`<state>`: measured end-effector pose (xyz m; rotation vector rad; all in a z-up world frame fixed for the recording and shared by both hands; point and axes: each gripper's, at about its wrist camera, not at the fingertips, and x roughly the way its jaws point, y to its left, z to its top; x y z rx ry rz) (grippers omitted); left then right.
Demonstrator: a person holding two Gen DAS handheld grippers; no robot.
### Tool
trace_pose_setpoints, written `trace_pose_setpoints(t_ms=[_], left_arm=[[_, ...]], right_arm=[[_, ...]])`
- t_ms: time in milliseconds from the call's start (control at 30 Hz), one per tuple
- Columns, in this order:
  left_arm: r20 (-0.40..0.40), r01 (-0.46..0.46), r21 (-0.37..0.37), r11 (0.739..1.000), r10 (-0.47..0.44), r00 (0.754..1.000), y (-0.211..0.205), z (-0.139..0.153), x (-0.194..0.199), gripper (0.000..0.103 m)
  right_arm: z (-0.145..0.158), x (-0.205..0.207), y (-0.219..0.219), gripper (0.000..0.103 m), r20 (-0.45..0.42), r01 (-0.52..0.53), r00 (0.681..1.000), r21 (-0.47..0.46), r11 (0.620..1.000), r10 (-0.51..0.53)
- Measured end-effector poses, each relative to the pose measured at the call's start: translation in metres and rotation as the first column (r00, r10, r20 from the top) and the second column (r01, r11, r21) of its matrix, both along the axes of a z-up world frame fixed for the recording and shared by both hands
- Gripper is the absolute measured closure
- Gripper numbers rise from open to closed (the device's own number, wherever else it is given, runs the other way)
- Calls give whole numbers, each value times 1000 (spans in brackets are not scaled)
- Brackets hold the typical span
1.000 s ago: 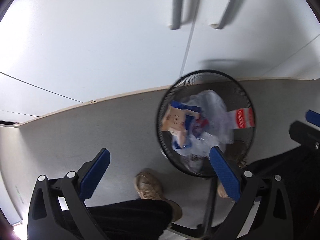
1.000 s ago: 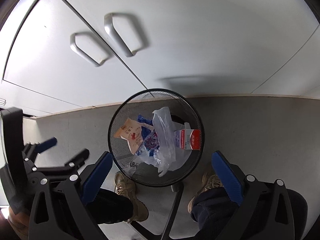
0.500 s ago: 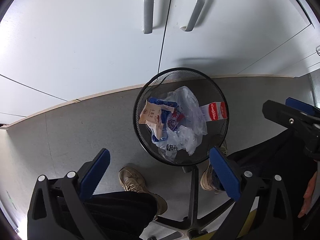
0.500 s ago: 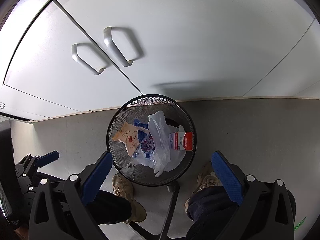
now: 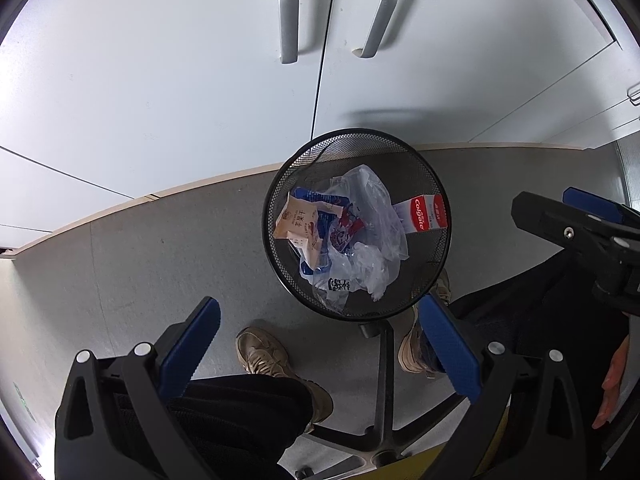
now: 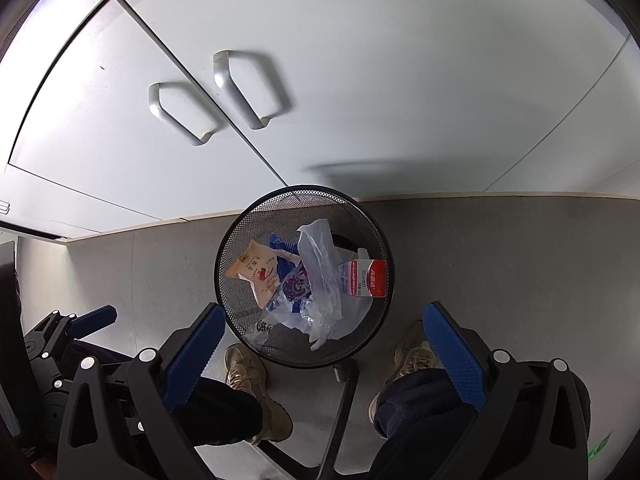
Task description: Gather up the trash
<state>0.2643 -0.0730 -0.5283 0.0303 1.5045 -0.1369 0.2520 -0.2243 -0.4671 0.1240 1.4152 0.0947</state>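
**Both grippers held empty above a filled mesh bin**

A black wire-mesh trash bin (image 5: 357, 224) stands on the grey floor (image 5: 160, 248), just in front of white cabinet doors (image 5: 192, 80) with two grey handles (image 5: 288, 16). Inside the bin lies a heap of trash: a beige snack packet (image 5: 298, 226) at the left, a blue wrapper (image 5: 320, 204) partly under it, a crumpled clear plastic bag (image 5: 372, 236) through the middle, and a red and white toothpaste box (image 5: 426, 214) leaning against the right wall. Near the bin's close rim a clear wrapper with black characters (image 5: 339, 285) shows, though the print is too distorted to read.

The left gripper (image 5: 320, 344) hovers over the near edge of the bin with its blue-padded fingers (image 5: 190, 346) spread wide and nothing between them. The right gripper (image 6: 320, 344) sits in much the same pose, jaws wide apart and empty, the bin (image 6: 305, 276) framed between its pads (image 6: 454, 350). In the left view the right gripper appears at the far right edge, well apart from the bin.

Below the grippers are the person's dark trouser legs (image 6: 216, 412) and tan shoes (image 6: 240, 364), set either side of a black chair base (image 5: 382, 392), whose one leg reaches toward the bin's near side. A hand (image 5: 614, 384) shows at the right margin of the left view.
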Motion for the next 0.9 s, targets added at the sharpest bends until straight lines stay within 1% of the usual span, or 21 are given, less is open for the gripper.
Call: trace_pose_setpoints(t_ms=[167,467,600,667,767,833,900], left_arm=[[-7,-5,-14,1000,5,1000,1,2,-2,4],[-5,15,15,1000,-15,1000,-2,5,-5,4],[-17,11,5,1000,-11,1000,1,6,-6,5],[-9,-1,23,1000,2,1000,2,8,-6,6],[4,8,37,999,-8,1000,0,11,-6,6],[-17,7,19,1000,-7,1000,0,10,-6,6],[-8,2,19,1000,-2,1000,2,11,-7,6]], right_arm=[[2,-1,0,3,5,0,1000,-5,1000,0],[3,-1,0,3,6,-3,1000,-8,1000,3],[4,-1,0,3,8,0,1000,-7,1000,0],[4,-1,-1,3,10,1,1000,-3,1000,-1],[6,-2,-2,3,13,3,1000,-1,1000,-3],[6,-2,-3,3,13,4,1000,3,1000,-4],[7,-2,-4,3,15,2,1000,1,1000,-2]])
